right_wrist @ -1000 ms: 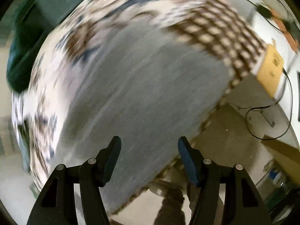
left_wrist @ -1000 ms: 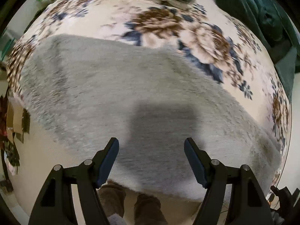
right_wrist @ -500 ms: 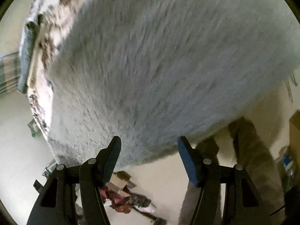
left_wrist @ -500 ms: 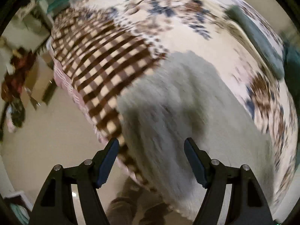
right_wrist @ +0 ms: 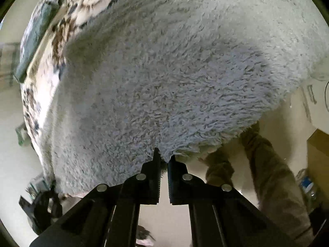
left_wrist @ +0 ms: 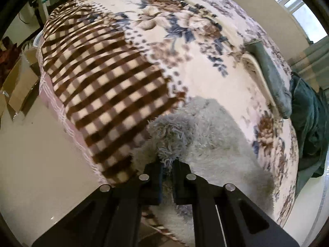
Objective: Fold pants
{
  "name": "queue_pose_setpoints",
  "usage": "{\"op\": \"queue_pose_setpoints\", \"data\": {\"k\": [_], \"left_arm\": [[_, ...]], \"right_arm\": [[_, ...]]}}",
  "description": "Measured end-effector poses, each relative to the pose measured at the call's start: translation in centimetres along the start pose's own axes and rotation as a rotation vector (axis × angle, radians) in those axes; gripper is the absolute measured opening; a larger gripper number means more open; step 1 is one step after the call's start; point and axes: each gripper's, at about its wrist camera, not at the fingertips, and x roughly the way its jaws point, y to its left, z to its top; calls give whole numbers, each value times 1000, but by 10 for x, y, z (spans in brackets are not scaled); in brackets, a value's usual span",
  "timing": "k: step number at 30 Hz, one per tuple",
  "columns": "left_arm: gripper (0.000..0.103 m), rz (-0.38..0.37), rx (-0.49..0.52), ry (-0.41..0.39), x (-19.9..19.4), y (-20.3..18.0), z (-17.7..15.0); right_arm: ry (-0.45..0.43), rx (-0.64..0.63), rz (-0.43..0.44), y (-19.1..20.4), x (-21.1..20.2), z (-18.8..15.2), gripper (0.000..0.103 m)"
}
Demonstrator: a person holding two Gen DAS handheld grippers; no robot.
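The pants (left_wrist: 213,144) are grey fluffy fleece, lying on a bed near its front edge. In the left wrist view my left gripper (left_wrist: 167,165) is shut on a bunched corner of the pants, lifted a little off the bed. In the right wrist view the pants (right_wrist: 174,72) fill most of the frame, and my right gripper (right_wrist: 164,159) is shut on their near edge, which hangs over the bed's side.
The bed has a floral blanket (left_wrist: 185,41) with a brown checked band (left_wrist: 107,78). Folded teal cloth (left_wrist: 271,76) and a dark green heap (left_wrist: 308,135) lie at the far right. The person's legs (right_wrist: 267,164) stand by the bed. Cardboard boxes (left_wrist: 16,90) sit on the floor.
Both grippers were open above the pants. Each has come down to an edge of the pants and closed on the fabric. The left one has bunched its corner up.
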Motion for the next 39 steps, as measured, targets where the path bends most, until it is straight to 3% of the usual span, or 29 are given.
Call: {"op": "queue_pose_setpoints", "data": {"k": [3, 5, 6, 7, 8, 10, 12, 15, 18, 22, 25, 30, 31, 33, 36, 39], "left_arm": [[8, 21, -4, 94, 25, 6, -1], [9, 35, 2, 111, 24, 4, -5], [9, 47, 20, 102, 19, -2, -7], [15, 60, 44, 90, 13, -9, -10], [20, 65, 68, 74, 5, -16, -12], [58, 87, 137, 34, -13, -39, -21], [67, 99, 197, 3, -27, -63, -30], [67, 112, 305, -31, -43, -114, -55], [68, 86, 424, -31, -37, -177, -87], [68, 22, 541, 41, -9, -262, -145], [68, -3, 633, 74, 18, -328, -195], [68, -4, 805, 122, 58, -418, -267], [68, -4, 837, 127, 64, -431, -280], [68, 9, 888, 139, 74, -449, -298], [68, 5, 930, 148, 75, -464, -316], [68, -6, 940, 153, 70, -471, -324]], "right_arm": [[77, 29, -9, -5, 24, 9, 9], [135, 59, 17, -11, 34, 15, 18], [156, 69, 36, -12, 35, 20, 29], [162, 74, 66, -18, 30, 22, 41], [157, 70, 84, -26, 24, 21, 45], [132, 56, 107, -43, 2, 22, 48], [91, 59, 117, -68, -27, 30, 48], [0, 103, 96, -130, -77, 63, 48], [-137, 175, 28, -207, -138, 116, 48], [-300, 273, -46, -306, -205, 198, 48], [-319, 350, -28, -361, -224, 266, 48], [-216, 452, 32, -377, -186, 343, 48], [-190, 449, 1, -374, -176, 351, 37], [-215, 442, -60, -370, -171, 354, 11], [-297, 353, -104, -347, -186, 346, 6], [-395, 274, -75, -332, -222, 331, 5]]}}
